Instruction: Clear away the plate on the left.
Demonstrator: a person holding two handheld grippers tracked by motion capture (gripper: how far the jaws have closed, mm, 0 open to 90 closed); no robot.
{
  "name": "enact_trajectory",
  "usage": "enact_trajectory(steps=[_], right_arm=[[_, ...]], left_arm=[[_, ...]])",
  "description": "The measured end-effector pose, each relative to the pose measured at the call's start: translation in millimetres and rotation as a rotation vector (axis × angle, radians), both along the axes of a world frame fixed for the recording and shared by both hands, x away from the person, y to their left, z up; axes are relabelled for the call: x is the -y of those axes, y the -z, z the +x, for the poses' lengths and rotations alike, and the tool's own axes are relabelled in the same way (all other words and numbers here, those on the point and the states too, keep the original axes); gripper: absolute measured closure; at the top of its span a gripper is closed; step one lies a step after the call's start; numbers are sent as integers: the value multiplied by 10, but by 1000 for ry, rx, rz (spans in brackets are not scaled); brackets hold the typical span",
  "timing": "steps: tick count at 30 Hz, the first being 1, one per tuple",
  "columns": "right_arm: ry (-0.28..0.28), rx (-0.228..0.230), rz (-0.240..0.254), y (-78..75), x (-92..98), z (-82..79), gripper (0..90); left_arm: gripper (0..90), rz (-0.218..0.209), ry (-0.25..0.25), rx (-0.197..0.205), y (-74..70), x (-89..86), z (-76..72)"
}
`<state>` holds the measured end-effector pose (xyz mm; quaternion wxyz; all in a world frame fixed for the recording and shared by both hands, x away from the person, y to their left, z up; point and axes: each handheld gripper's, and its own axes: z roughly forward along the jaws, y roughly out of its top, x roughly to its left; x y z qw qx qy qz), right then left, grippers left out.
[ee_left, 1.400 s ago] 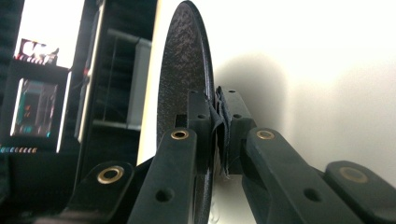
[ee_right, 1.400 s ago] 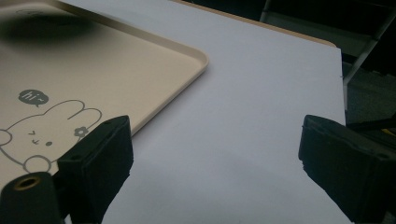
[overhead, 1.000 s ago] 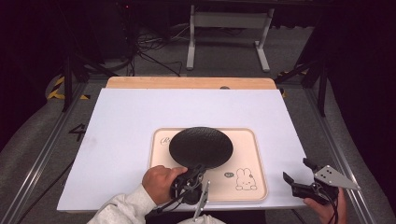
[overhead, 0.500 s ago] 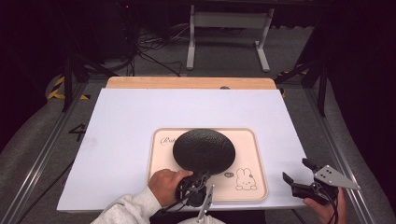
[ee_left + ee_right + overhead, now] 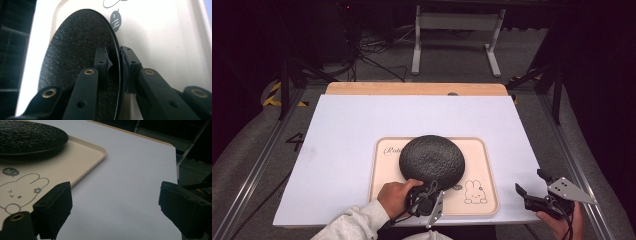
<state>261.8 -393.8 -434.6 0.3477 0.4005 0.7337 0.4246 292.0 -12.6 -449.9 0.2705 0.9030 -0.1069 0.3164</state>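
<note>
Lying on a cream tray (image 5: 484, 150), the black plate (image 5: 432, 159) is round, matte and rough all over, like pebbled stoneware, with a thin raised rim. It sits toward the tray's left half, upside down or domed as seen from the high view, and its near edge overlaps the left tongs (image 5: 424, 192). The tray rests on a white sheet covering the desk (image 5: 362, 125).

The left gripper view adds what the high view hides: the plate's rim (image 5: 119, 62) stands edge-on between the two jaws, one pad over the textured face and the other on the far side. The jaws have just been opening, and a sliver of a gap shows at the pads, so they are spread slightly around the rim rather than pinching it. A small black "hi" speech bubble (image 5: 115, 21) is printed on the tray just past the plate.

The right gripper view shows the plate low and flat from the side (image 5: 30, 137), plus a rabbit drawing (image 5: 20, 188) on the tray. The right tongs (image 5: 536, 194) are spread wide over bare white sheet, well apart from the tray.
</note>
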Motion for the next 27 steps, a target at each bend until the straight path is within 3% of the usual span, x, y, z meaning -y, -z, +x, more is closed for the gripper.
enact_trajectory(steps=[4, 8, 16, 17, 20, 27], right_arm=[[2, -2, 4, 1, 9, -2, 123], [0, -2, 3, 0, 5, -2, 123], [-4, -2, 5, 1, 7, -3, 123], [-4, -3, 6, 1, 6, -2, 123], [-12, -5, -1, 2, -3, -1, 124], [-15, -3, -1, 1, -7, -5, 126]], left_arm=[[739, 2, 0, -38, 37, 54, 29], [736, -6, -7, -45, 33, 118, 35], [699, -66, -28, -129, 12, 126, 98], [693, -94, -27, -145, -5, 111, 97], [658, -121, -26, -172, -59, 78, 106], [588, -168, -34, -188, -116, 34, 102]])
